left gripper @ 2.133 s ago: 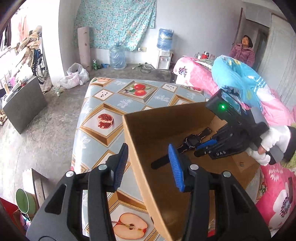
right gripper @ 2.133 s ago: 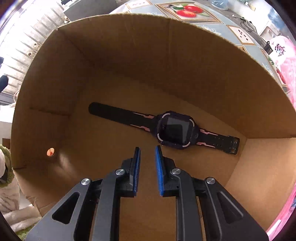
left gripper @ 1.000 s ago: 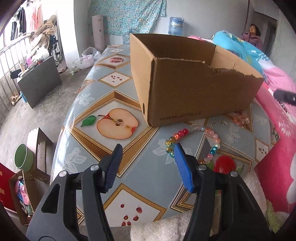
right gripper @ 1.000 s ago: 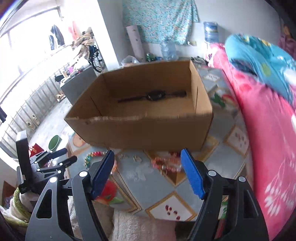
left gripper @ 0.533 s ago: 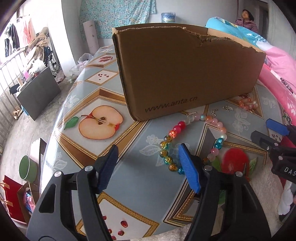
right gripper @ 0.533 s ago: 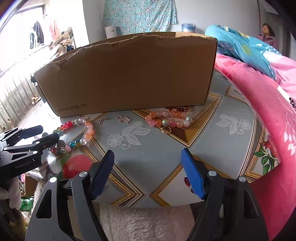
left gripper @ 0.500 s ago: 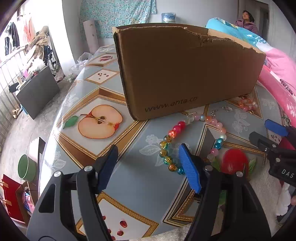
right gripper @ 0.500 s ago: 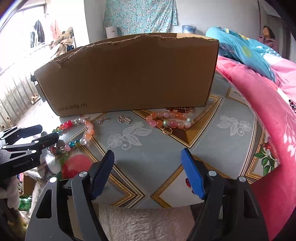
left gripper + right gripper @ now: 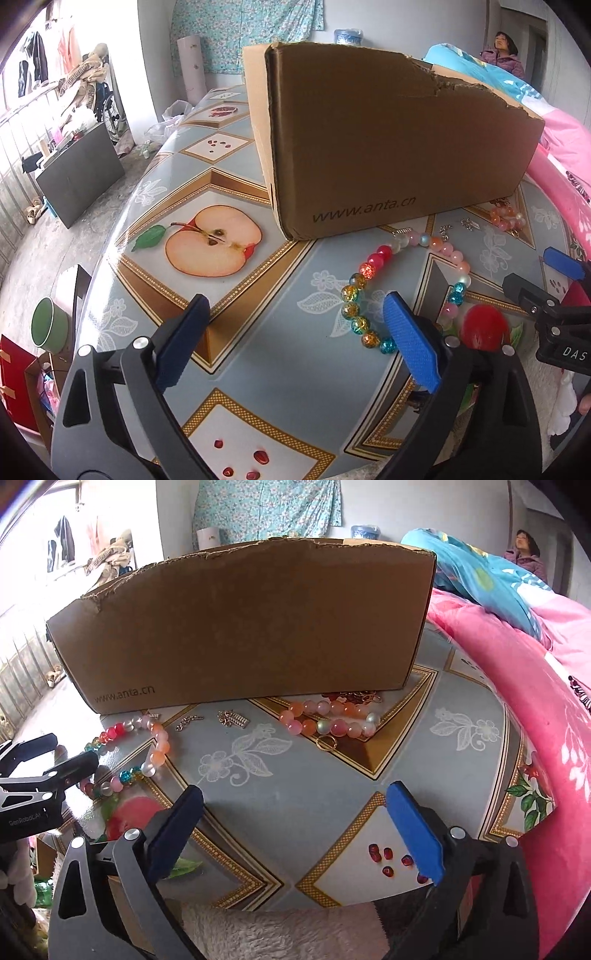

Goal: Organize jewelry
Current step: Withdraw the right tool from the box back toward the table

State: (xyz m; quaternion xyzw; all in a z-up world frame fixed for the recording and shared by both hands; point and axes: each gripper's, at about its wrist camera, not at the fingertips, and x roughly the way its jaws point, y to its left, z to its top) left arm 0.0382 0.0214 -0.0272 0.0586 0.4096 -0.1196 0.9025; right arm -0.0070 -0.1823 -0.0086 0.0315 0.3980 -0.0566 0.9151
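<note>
1. Jaws of the left gripper [image 9: 295, 332] and the right gripper [image 9: 295, 823] were opening over the table [image 9: 295, 794]; neither of the two held anything.
2. One multicoloured bead bracelet [image 9: 369, 273] lay just beyond the left gripper.
3. One pink-orange bead bracelet [image 9: 328, 720], one gold ring [image 9: 325, 743] and two small metal charms [image 9: 232, 718] lay beside the box.
4. One cardboard box [image 9: 240, 627] stood behind them.
</note>
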